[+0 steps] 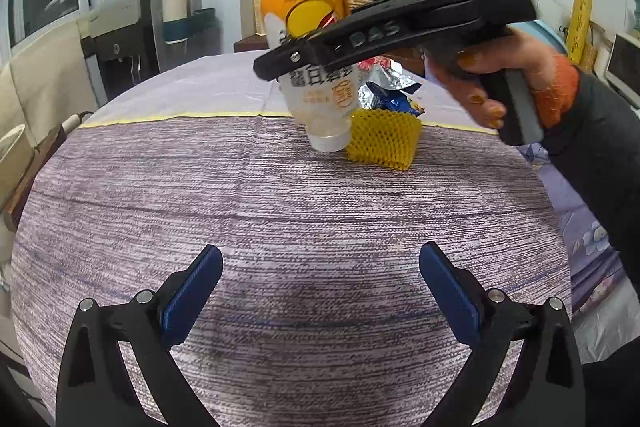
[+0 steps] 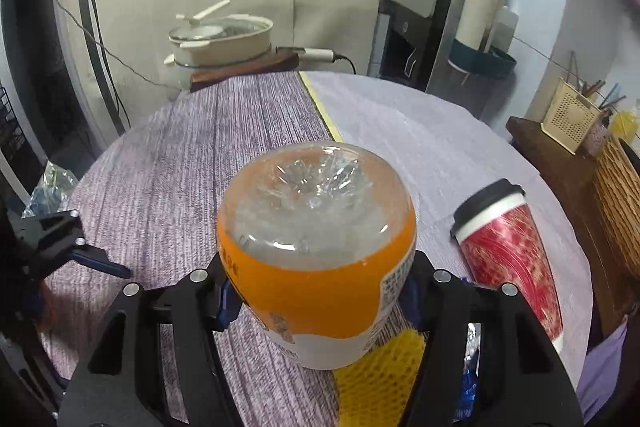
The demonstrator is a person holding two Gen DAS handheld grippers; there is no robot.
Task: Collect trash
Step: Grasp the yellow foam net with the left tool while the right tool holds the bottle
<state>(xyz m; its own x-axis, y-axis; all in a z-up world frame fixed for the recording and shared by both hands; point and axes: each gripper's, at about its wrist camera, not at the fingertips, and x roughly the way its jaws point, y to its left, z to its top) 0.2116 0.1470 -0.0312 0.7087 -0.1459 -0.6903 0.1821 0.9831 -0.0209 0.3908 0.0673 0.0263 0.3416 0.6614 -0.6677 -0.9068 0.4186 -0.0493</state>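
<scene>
Round table [image 1: 280, 211] w/ striped cloth. R tongs [image 2: 320, 301] clamped mid-body on empty plastic bottle [image 2: 316, 259], held cap-down, off the cloth above table's far edge. Bottle looks light, thin-walled, slick label: prob crushes or slips if squeezed hard, grip at the stiffer label band. Red cup [image 2: 516, 267] lies toward table's edge; yellow foam net [image 1: 384, 139] soft, pinch anywhere. L tongs [image 1: 320, 291] wide open, empty.
</scene>
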